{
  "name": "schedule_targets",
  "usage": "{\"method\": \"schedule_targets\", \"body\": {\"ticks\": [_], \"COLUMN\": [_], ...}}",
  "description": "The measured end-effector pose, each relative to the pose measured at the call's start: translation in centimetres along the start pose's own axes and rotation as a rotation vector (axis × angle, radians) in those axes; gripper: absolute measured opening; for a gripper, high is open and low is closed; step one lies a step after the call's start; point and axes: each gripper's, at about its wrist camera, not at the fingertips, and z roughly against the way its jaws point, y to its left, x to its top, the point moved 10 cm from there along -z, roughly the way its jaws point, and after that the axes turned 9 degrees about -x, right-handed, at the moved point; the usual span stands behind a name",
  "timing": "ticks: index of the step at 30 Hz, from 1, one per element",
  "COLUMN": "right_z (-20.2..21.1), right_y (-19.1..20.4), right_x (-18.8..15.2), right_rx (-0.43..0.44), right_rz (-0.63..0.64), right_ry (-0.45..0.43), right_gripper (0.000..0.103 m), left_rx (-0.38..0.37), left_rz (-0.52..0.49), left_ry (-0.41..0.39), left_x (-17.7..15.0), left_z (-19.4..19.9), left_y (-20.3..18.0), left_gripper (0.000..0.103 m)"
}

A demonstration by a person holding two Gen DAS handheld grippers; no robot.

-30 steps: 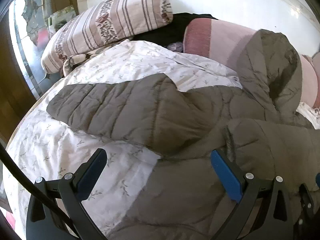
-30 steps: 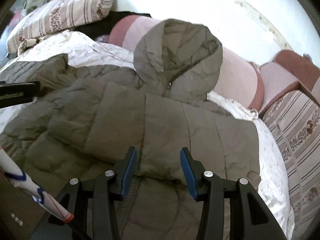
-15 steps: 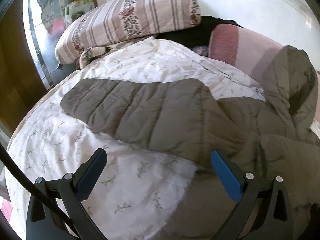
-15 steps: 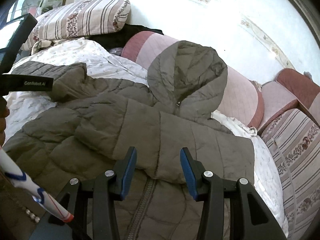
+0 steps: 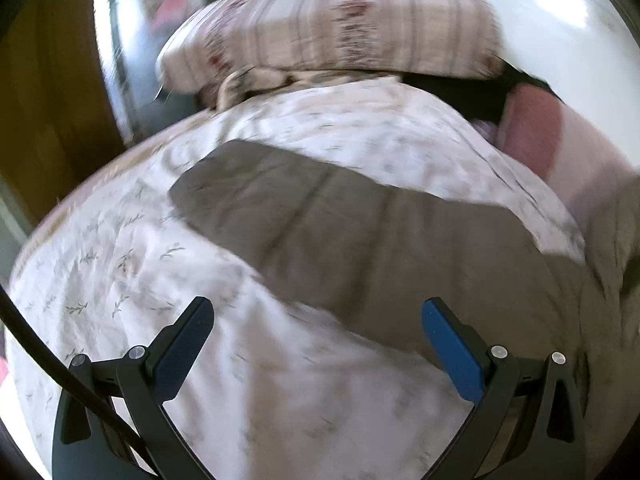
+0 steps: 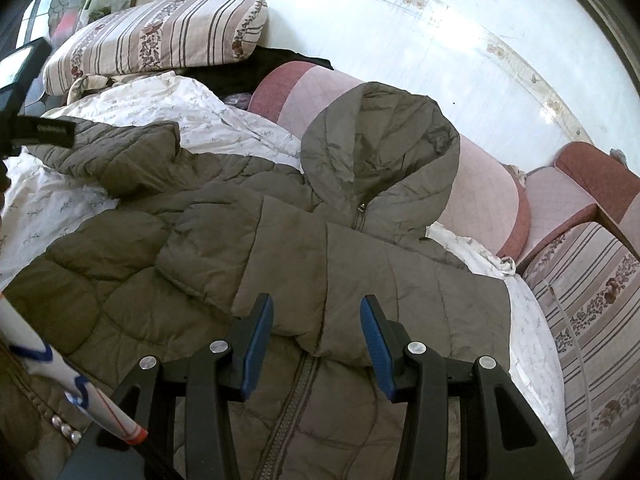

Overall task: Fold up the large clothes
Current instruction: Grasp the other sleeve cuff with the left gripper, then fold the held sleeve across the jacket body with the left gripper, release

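Left wrist view, blurred: the left gripper (image 5: 316, 340) has its jaws spread wide, nothing between them. Ahead of the jaws a sleeve (image 5: 320, 232) of the jacket lies across the bedspread (image 5: 120, 264); a pillow (image 5: 332, 28) sits beyond.

Right wrist view: the right gripper (image 6: 316, 344) has its jaws partly spread, apparently gripping nothing, above the jacket (image 6: 280, 256), with a folded edge between them. The hood (image 6: 380, 148) lies ahead against a cushion (image 6: 484, 192).
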Motion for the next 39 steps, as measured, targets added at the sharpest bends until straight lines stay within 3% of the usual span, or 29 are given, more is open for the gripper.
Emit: {"method": "schedule_targets", "body": {"ticks": [6,8,10,14,20,25,26,28,33,39], "right_z": [-0.4,-0.5,-0.7,-1.0,-1.8,-2.4,-2.6,-3.0,-3.6,-3.8], "right_y": [0.1,0.2,0.1,0.1,-0.2,-0.3,-0.2,-0.3,-0.9,-2.6], "right_x": [-0.2,-0.4,-0.5,-0.7,-1.2,-1.3,-1.4,-1.4,-1.6,-1.6], "right_rx": [0.009,0.014,0.014,0.016,0.02,0.02,0.018,0.019,0.013,-0.002], "right_rz": [-0.007,-0.006,-0.007,-0.012,-0.024,-0.033,-0.032,-0.036,-0.068,-0.13], "right_ry": [0.014,0.021,0.025,0.034,0.056,0.072,0.076,0.084,0.104,0.119], "right_gripper": [0.049,0.049,0.049,0.049,0.049,0.049,0.049,0.049,0.049,0.049], "left_rx": [-0.036,-0.074,-0.123,-0.198,-0.221,-0.193,-0.176,-0.159,-0.117,-0.171], "left_rz": [0.209,0.262,0.314,0.395,0.489,0.449,0.441,0.423,0.35,0.275], "left_ry": [-0.009,-0.013,-0.012,-0.007,0.015,-0.02,-0.04,-0.026,-0.079,-0.147], "left_x": [2.2,2.5,2.7,3.5,4.2,5.1,5.3,5.3,6.3,8.2], "left_z": [-1.1,-1.2,-1.7,-3.4,-7.0,-8.5,-8.6,-9.3,-8.1,-4.3], "left_y": [7.7,9.1,10.0,11.0,12.4,12.1,12.0,11.8,10.6,7.3], "left_gripper": [0.1,0.09,0.078,0.074,0.063,0.062,0.045,0.022,0.012,0.012]}}
